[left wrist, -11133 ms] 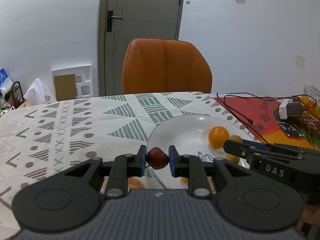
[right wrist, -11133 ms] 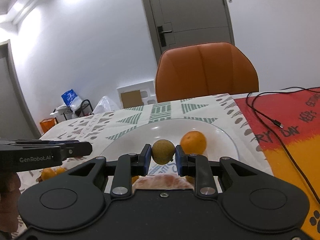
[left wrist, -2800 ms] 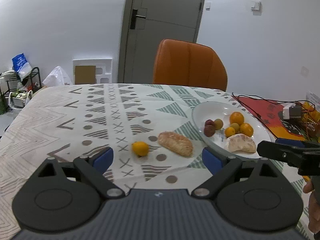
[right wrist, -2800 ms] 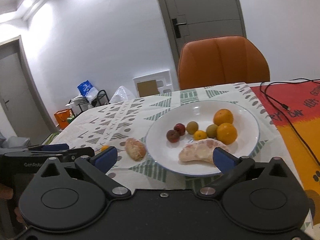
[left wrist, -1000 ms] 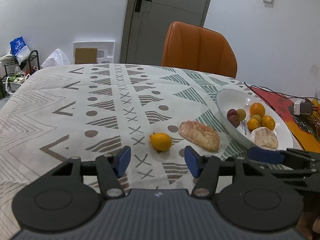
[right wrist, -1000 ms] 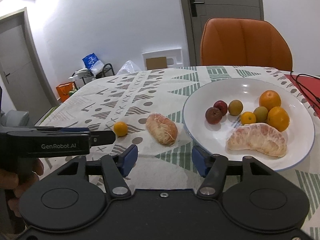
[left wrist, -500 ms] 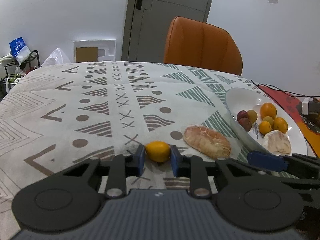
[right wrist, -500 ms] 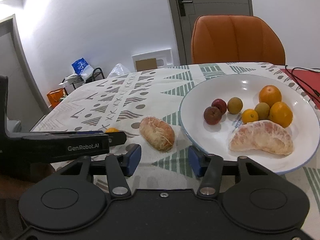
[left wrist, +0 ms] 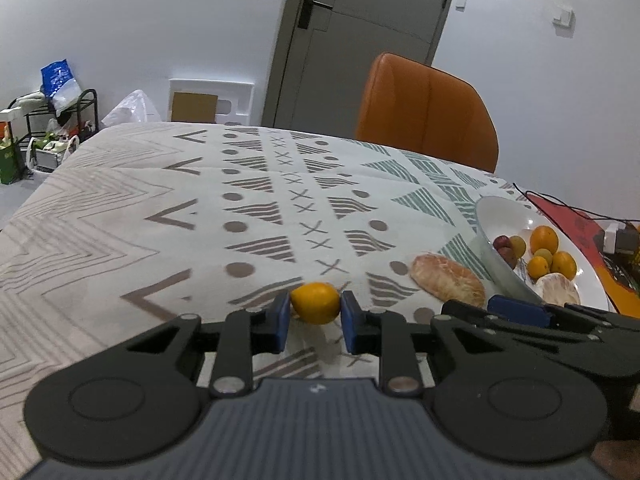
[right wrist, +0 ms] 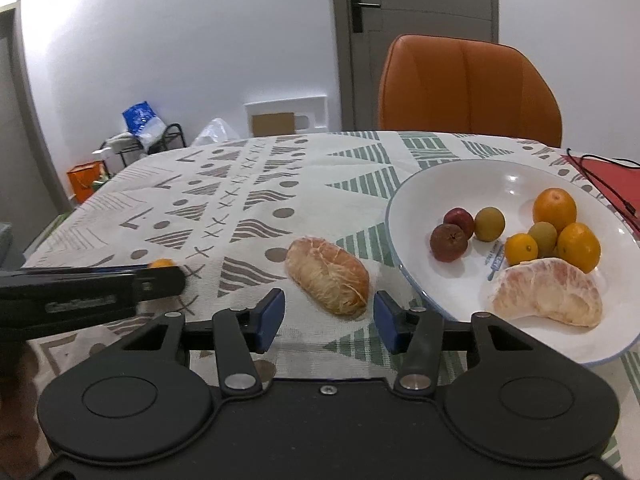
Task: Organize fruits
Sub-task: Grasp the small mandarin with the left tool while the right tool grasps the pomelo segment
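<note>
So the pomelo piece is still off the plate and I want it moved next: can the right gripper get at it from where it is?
Probably yes. The peeled pomelo piece lies on the tablecloth just ahead of the right gripper, whose open jaws flank it with nothing between. The plate sits just beside it.

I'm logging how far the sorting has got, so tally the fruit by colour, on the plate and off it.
Orange, round: 4 (three on the plate, one in the left gripper)
Dark red: 2
Yellow-green: 2
Peeled pinkish segments: 2 (one on the plate, one on the tablecloth)
Total: 10
</note>
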Available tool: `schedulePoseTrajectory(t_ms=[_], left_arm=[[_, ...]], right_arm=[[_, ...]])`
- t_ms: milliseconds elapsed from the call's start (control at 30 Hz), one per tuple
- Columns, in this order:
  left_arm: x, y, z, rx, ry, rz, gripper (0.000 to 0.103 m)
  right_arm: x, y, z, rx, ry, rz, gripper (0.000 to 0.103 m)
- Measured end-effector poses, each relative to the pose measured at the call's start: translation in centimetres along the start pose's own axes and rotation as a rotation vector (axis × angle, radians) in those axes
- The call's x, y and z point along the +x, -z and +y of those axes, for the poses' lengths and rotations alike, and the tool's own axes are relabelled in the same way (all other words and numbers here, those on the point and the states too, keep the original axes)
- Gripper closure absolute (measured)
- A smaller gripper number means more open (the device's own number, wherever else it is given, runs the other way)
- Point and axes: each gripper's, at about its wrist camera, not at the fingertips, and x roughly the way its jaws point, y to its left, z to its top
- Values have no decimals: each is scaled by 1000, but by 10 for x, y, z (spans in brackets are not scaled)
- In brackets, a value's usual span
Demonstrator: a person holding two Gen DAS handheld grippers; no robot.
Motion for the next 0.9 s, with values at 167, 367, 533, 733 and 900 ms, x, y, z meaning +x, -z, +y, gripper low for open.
schedulePoseTrajectory(t_ms=[167,367,533,733,900], left_arm=[[-9,3,12,-17,-6,-7,78],[-13,8,19,-28,-14,-8,78],[-13,9,20,-42,-10,-10,78],[-13,8,23,-51,-2,-11,78],[-14,8,27,-69,9,-15,78]], right_arm=[[6,-1,10,-9,35,2,51],[9,0,16,-21,33,2,58],[2,1,24,-51,-32,17,74],[7,-3,27,-83,6,15,68],[16,-9,32,-101,44,1,58]])
